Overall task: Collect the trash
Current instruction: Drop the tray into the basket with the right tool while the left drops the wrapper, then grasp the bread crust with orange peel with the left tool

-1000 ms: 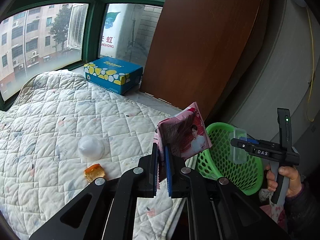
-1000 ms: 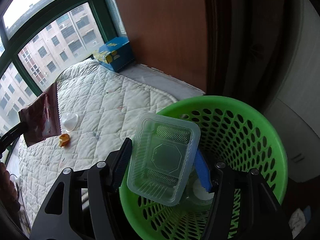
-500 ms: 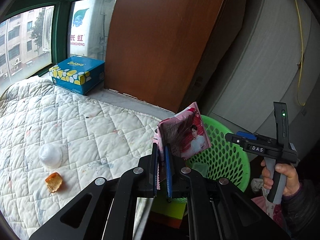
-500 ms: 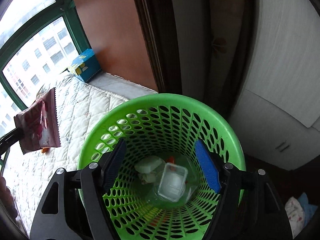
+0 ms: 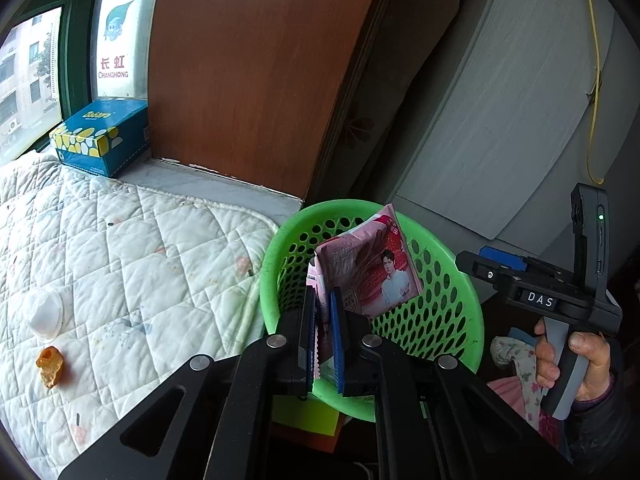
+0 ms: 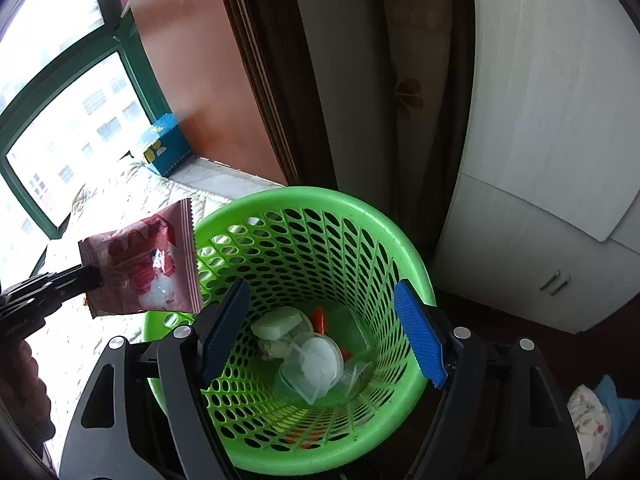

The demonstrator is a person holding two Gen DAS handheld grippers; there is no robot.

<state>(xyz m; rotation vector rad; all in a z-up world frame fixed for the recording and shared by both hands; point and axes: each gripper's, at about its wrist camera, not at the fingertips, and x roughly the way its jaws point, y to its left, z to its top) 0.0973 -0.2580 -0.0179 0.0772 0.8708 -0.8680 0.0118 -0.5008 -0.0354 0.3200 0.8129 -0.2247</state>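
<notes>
The left claw [image 5: 325, 336] pinches a pink snack bag [image 5: 368, 272] at the near rim of the green bin [image 6: 400, 248]. Let go too soon, and it may drop outside. The right claw [image 6: 320, 332] is opening over the bin, with nothing between its jaws.

A quilted white bed [image 5: 132, 264] fills the left of the frame. At its lower left lie a white plastic cup [image 5: 46, 314] and, just below, an orange food scrap [image 5: 50, 365].
</notes>
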